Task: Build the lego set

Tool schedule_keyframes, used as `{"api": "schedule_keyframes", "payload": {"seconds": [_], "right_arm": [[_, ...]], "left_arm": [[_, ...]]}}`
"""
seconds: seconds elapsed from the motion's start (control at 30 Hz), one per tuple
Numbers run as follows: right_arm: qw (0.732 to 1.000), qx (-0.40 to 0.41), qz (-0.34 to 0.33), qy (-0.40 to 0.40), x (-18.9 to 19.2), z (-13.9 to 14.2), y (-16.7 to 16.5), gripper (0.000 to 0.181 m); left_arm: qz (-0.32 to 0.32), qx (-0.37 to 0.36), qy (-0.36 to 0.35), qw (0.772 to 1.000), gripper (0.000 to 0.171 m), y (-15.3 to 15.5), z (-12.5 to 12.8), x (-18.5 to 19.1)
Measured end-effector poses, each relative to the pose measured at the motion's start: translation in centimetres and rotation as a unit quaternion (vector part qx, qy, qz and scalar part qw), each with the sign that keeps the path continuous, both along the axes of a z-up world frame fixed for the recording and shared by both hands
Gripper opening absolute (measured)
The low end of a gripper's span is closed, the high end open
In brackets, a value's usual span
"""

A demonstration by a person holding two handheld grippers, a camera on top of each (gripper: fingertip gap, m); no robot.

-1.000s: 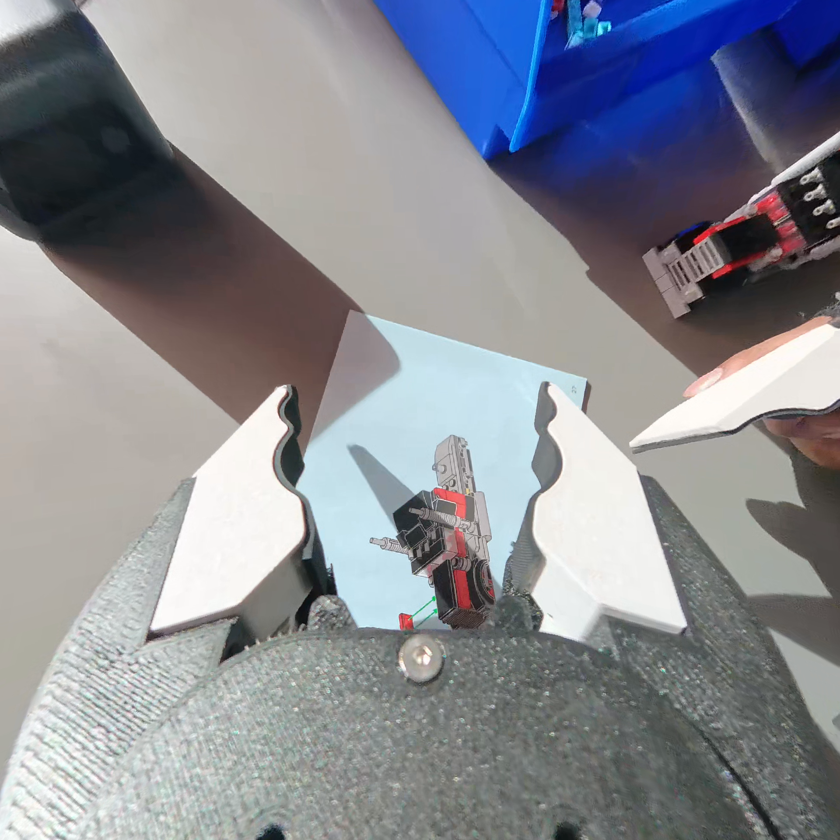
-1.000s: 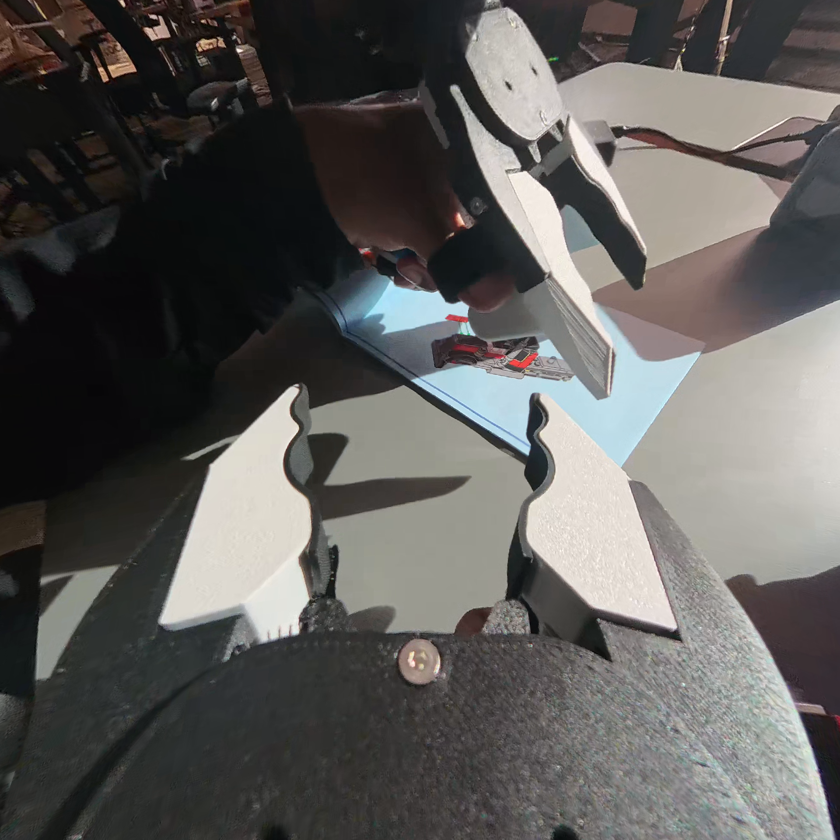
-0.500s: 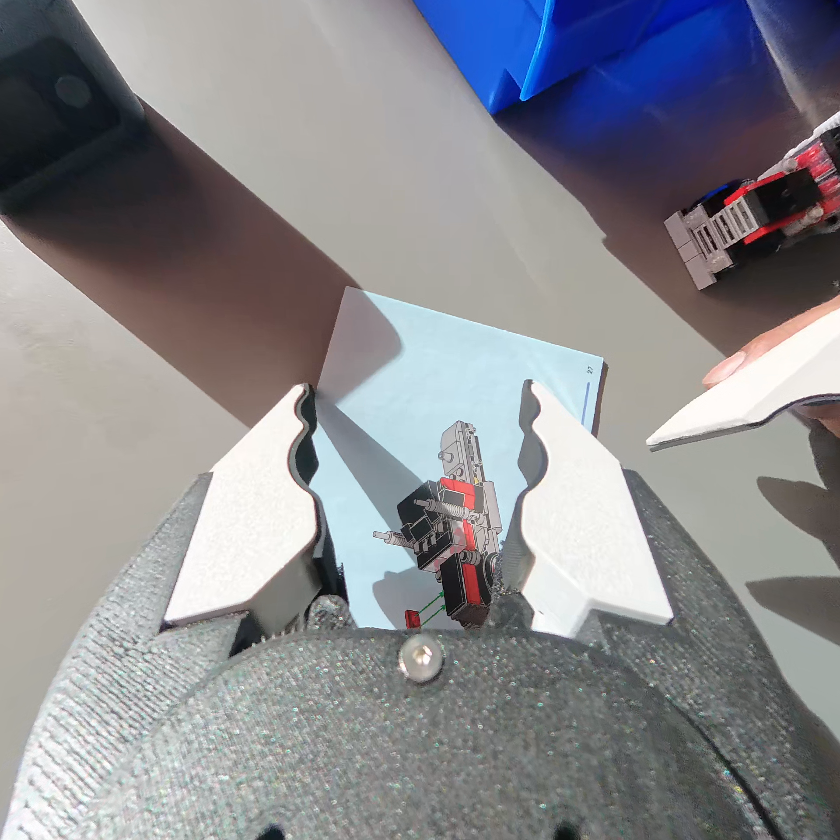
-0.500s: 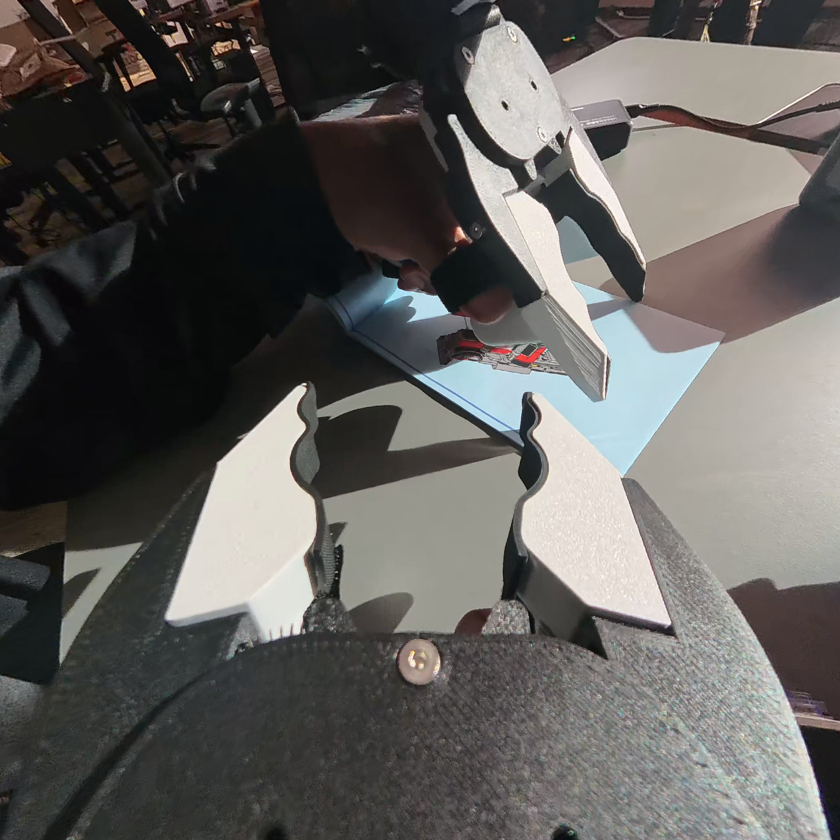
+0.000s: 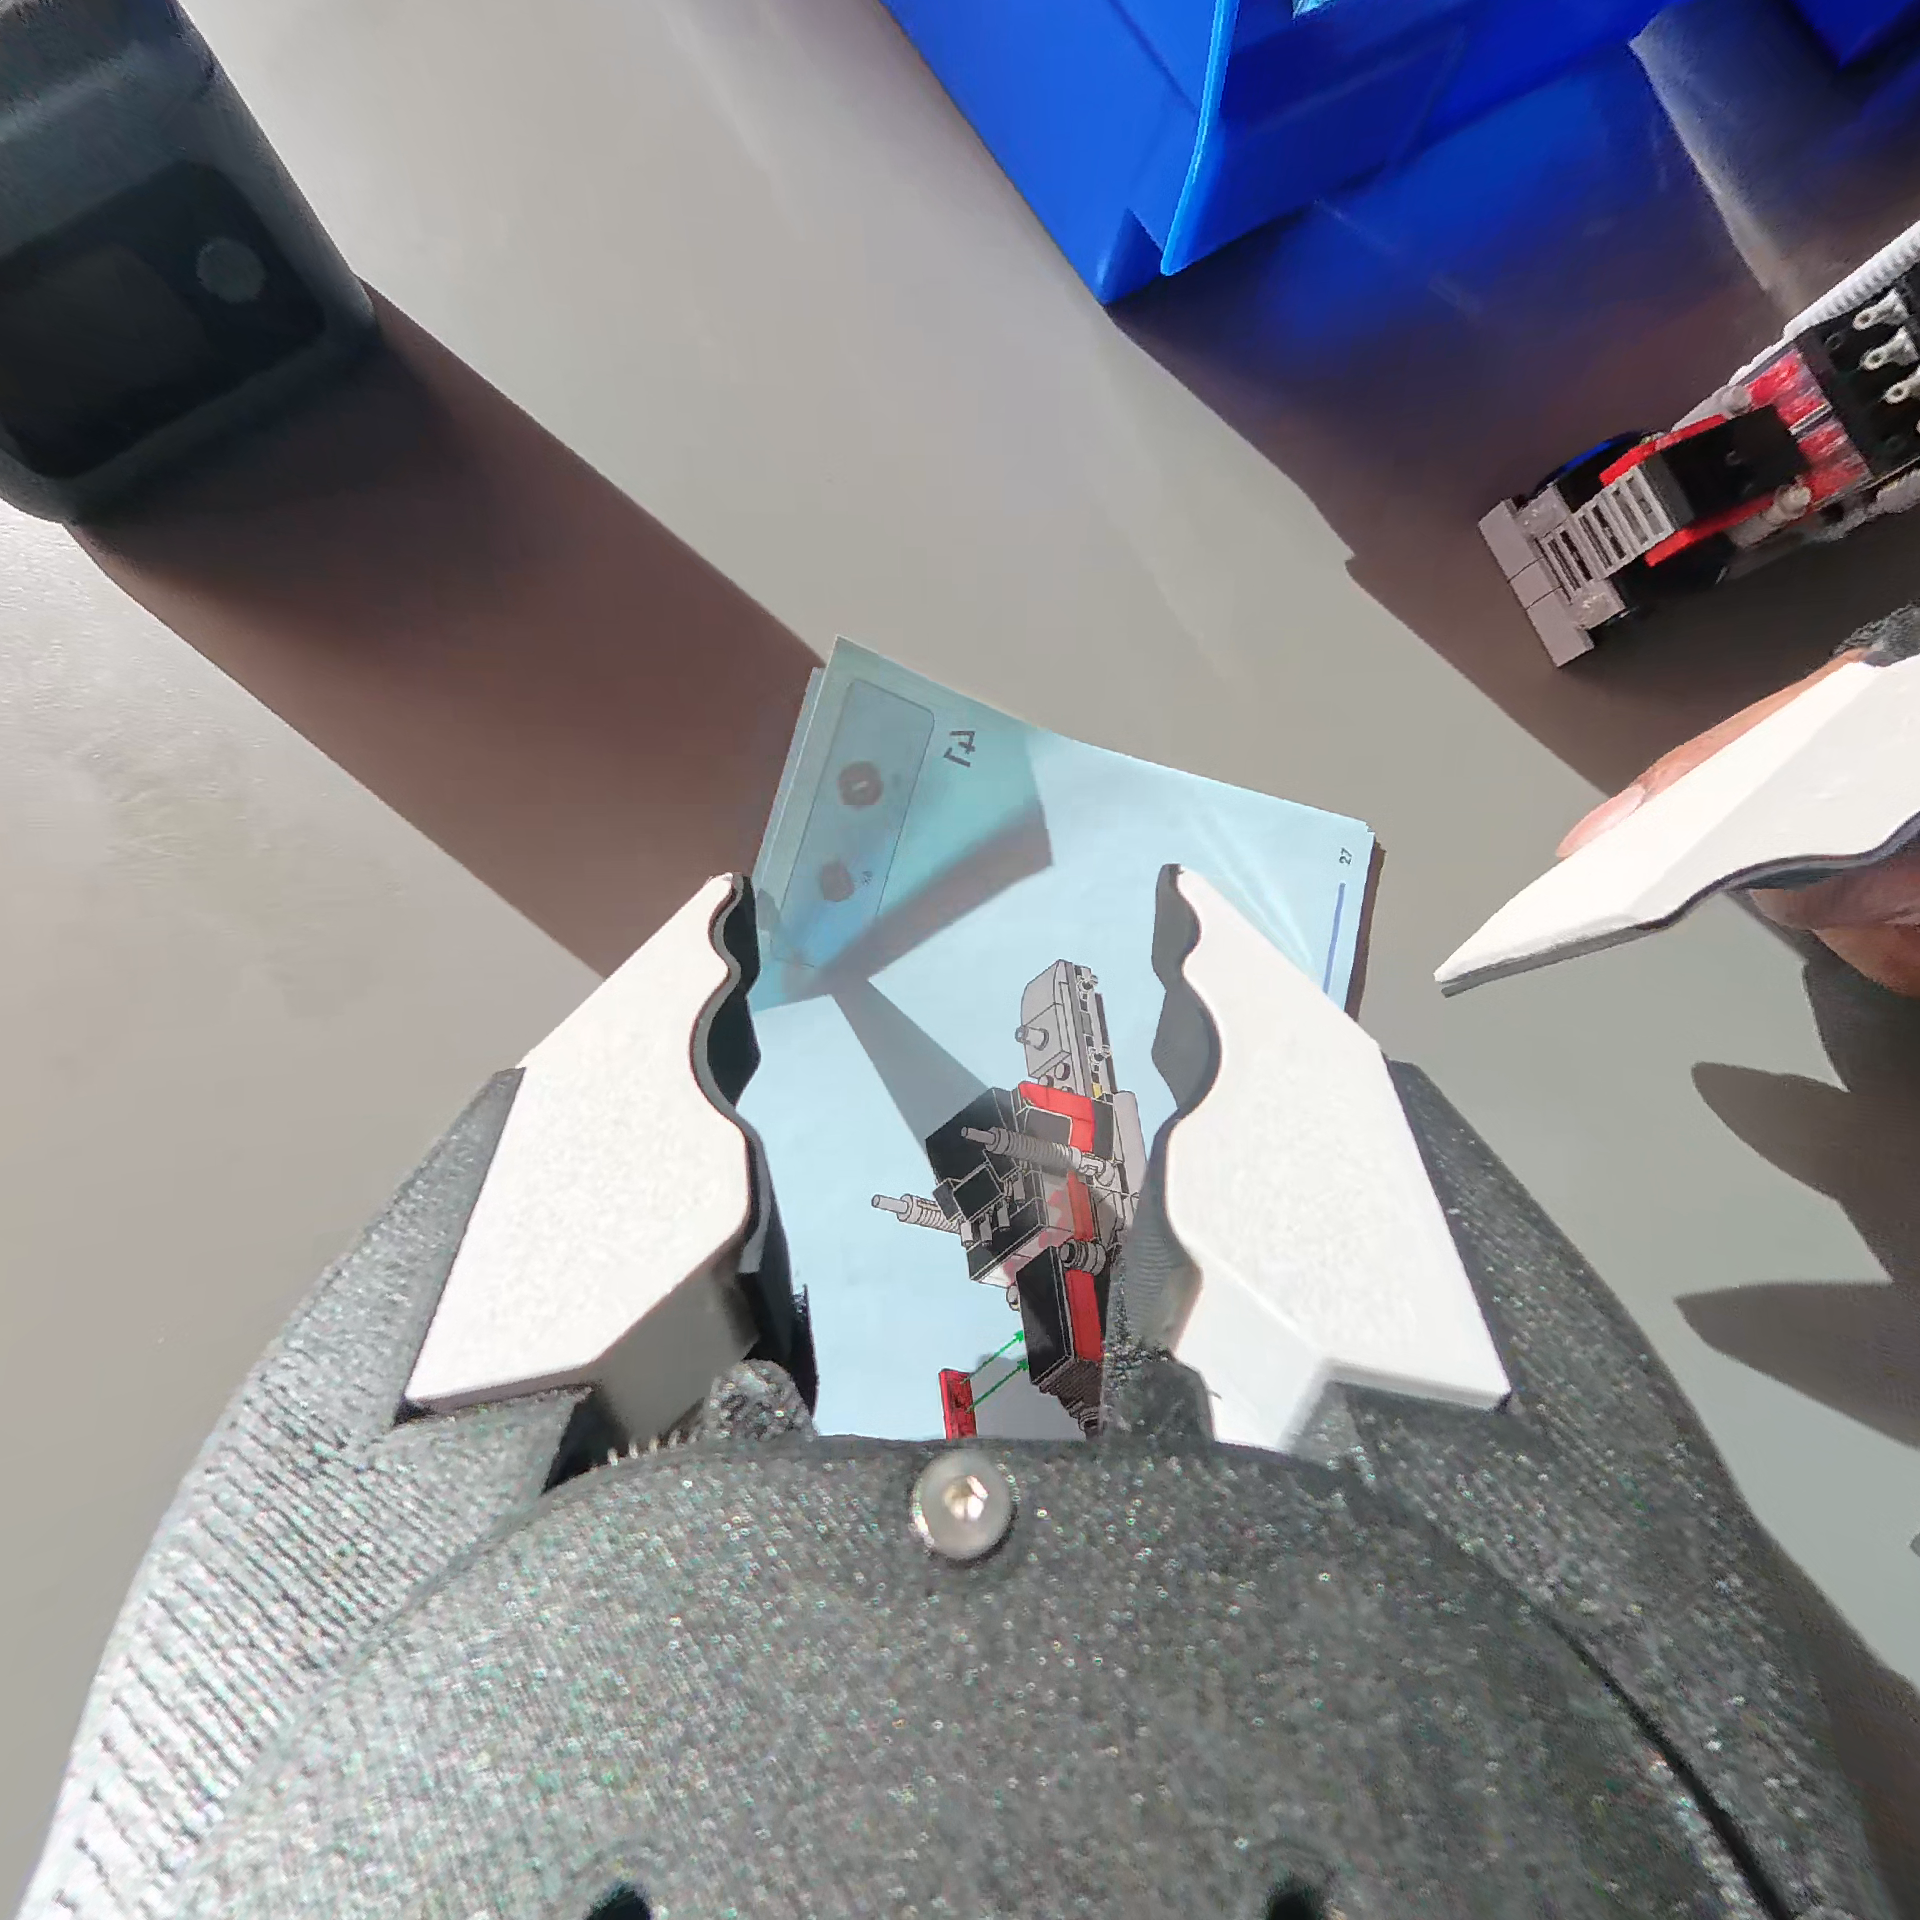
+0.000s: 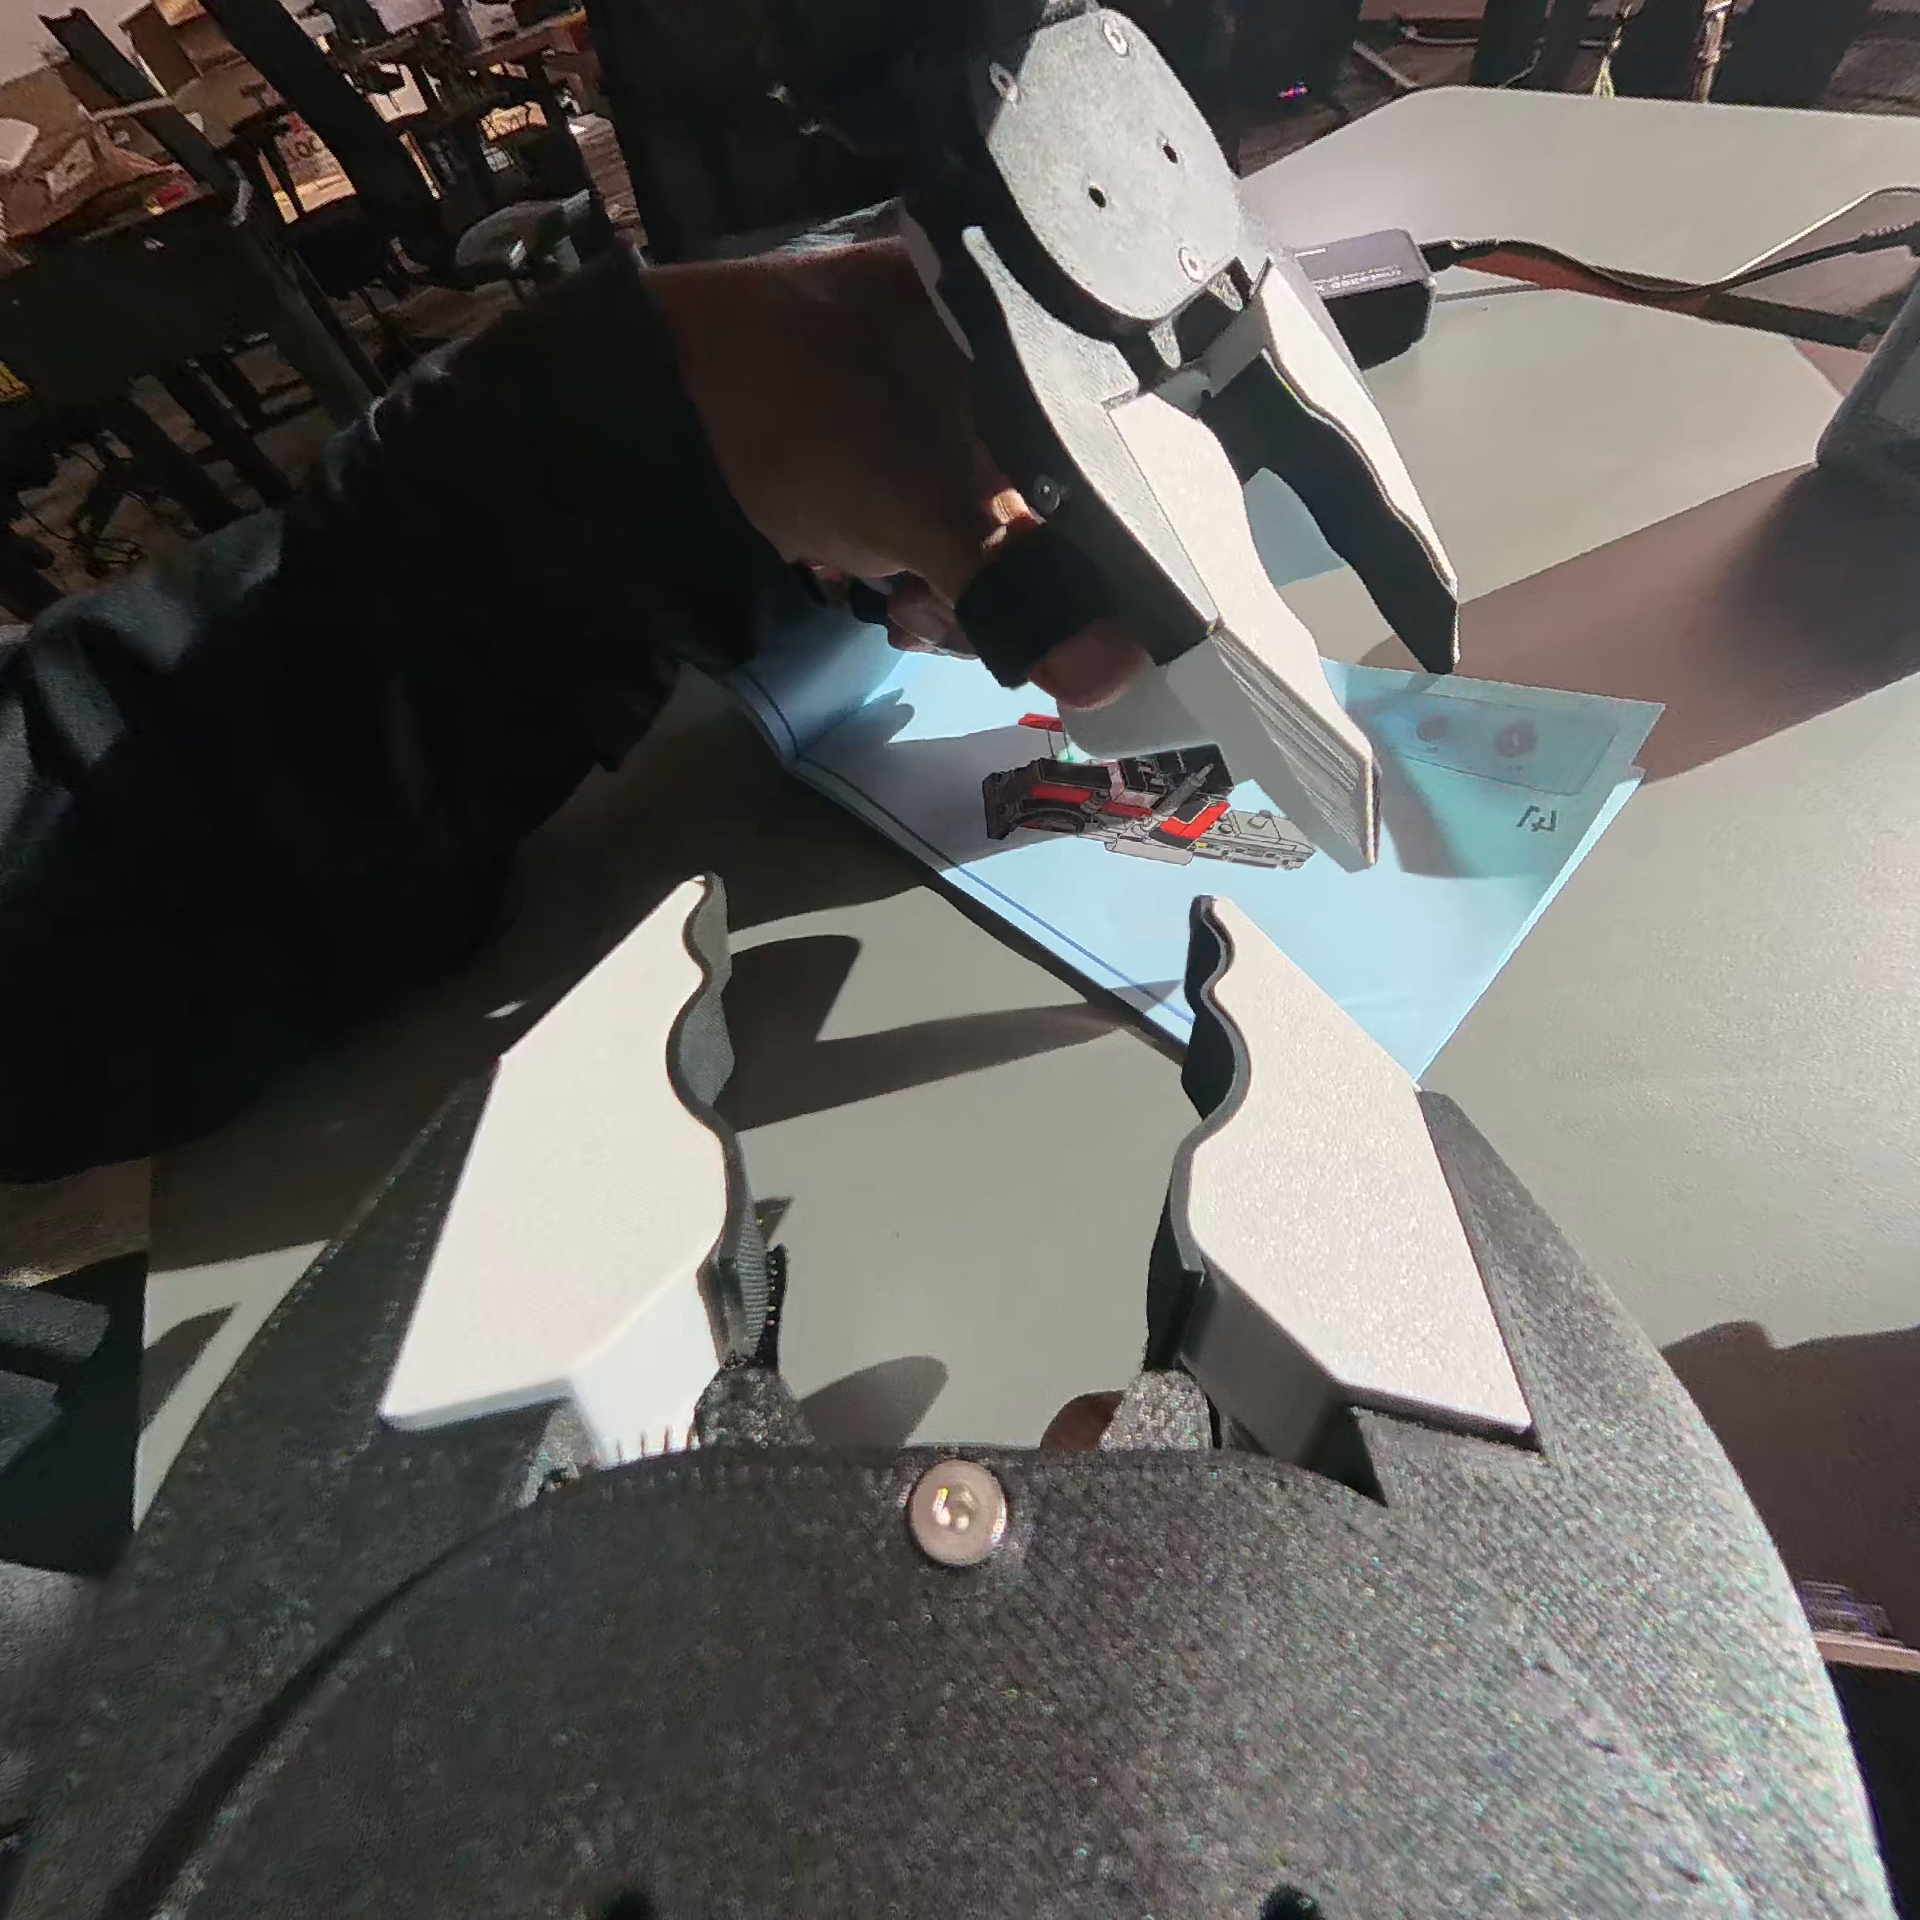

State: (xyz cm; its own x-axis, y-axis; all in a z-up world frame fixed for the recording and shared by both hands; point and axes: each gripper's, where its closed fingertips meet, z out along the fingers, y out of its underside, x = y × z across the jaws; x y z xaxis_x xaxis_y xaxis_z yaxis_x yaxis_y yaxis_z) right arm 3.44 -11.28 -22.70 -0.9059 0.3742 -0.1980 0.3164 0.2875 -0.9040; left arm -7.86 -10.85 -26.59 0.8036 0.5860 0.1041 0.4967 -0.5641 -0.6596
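A light blue instruction booklet (image 5: 1143,831) lies open on the grey table and pictures a red, black and grey model. My left gripper (image 5: 956,883) is open and empty, with its tips just over the booklet's far part. At the booklet's far left corner a page with a parts box (image 5: 873,800) shows. A partly built red, black and grey lego model (image 5: 1662,509) sits at the far right. My right gripper (image 6: 956,894) is open and empty, low over bare table just short of the booklet (image 6: 1299,935). It faces the left gripper (image 6: 1403,743).
Blue bins (image 5: 1195,135) stand at the back right. A black boxy object (image 5: 135,270) stands at the far left. One finger of the right gripper (image 5: 1714,810) reaches in from the right. A black adapter with a cable (image 6: 1361,260) lies farther off. A person's dark sleeve (image 6: 416,623) is behind the left gripper.
My left gripper's fingers have narrowed over the booklet. The page corner with the parts box now shows at the booklet's far left. The right gripper stays open and has barely moved.
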Motion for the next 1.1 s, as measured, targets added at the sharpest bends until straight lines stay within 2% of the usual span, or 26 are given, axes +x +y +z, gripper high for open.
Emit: {"api": "schedule_keyframes", "payload": {"seconds": [0.33,0.6,0.87,1.1], "right_arm": [[0.999,-0.008,-0.029,-0.017,-1.2,0.1,0.3,0.091],[0.999,0.015,-0.044,-0.017,-1.9,-0.3,0.6,0.092],[0.995,0.096,-0.034,0.02,-1.9,-2.0,0.7,0.093],[0.981,0.182,0.003,0.067,-0.9,-4.0,0.0,0.094]], "left_arm": [[-0.016,0.01,0.02,1.0,0.054,-0.6,0.8,0.2],[-0.032,-0.004,0.009,0.999,0.05,-0.9,0.2,0.9],[-0.052,-0.009,-0.007,0.999,0.05,-1.2,0.2,2.1],[-0.06,-0.012,-0.016,0.998,0.049,-1.9,0.7,3.2]]}}
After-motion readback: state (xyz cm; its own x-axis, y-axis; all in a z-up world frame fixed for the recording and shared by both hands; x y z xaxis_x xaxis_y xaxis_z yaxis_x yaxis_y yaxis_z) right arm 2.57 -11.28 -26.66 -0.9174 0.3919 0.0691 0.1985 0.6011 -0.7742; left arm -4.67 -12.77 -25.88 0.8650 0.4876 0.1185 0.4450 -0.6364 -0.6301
